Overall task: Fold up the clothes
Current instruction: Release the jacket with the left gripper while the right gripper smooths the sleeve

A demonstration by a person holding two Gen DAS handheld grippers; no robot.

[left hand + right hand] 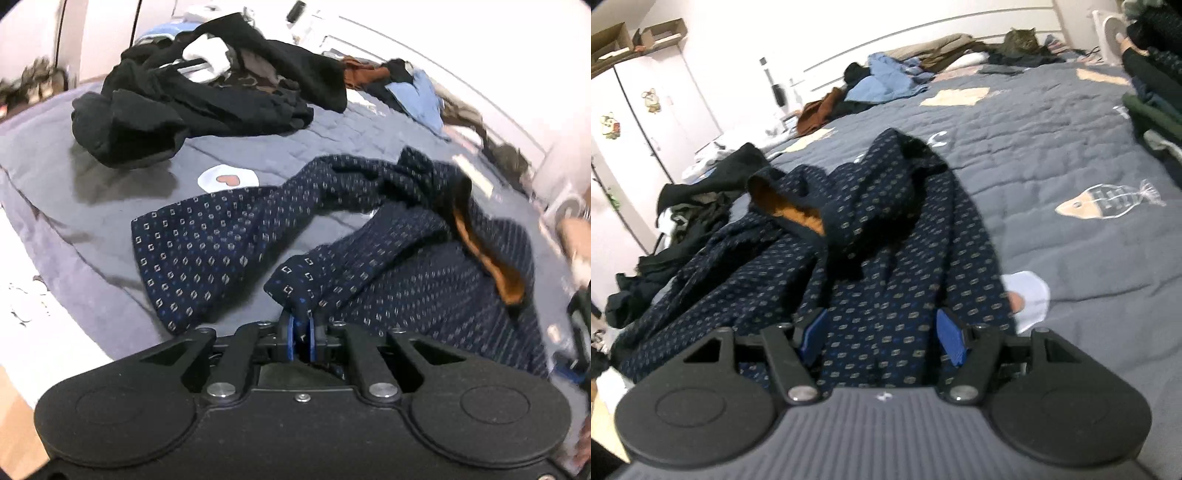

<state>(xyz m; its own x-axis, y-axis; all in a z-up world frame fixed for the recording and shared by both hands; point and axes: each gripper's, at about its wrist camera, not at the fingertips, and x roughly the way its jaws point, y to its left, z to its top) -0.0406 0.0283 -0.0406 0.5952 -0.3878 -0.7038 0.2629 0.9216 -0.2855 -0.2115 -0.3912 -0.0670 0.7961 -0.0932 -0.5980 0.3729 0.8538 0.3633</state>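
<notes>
We are partway into handling one garment: a navy patterned hoodie [207, 251] with an orange-lined hood [790, 214], spread loosely on the grey quilted bedspread [1052, 147]. Our left gripper [301, 328] is clenched on the cuff end of one sleeve [295, 280], the blue pads pressed close together with the cloth bunched between them and lifted off the bed. Our right gripper [882, 332] is released, its blue pads standing wide apart over the body of the hoodie without pinching any cloth.

We judge the step in hand to be bringing that sleeve in across the body. The next move calls for carrying the held cuff over the torso and laying it flat, while the free gripper either pins the body cloth or takes an edge to keep it from dragging.

The hoodie looks rumpled, not squared: the other sleeve [177, 236] lies stretched out to the side, the hood is flopped over and showing its lining, and folds are bunched near the collar. It will want smoothing before any fold holds.

A heap of black clothes [192, 99] sits farther up the bed, well apart, with blue garments [886, 81] beyond.
</notes>
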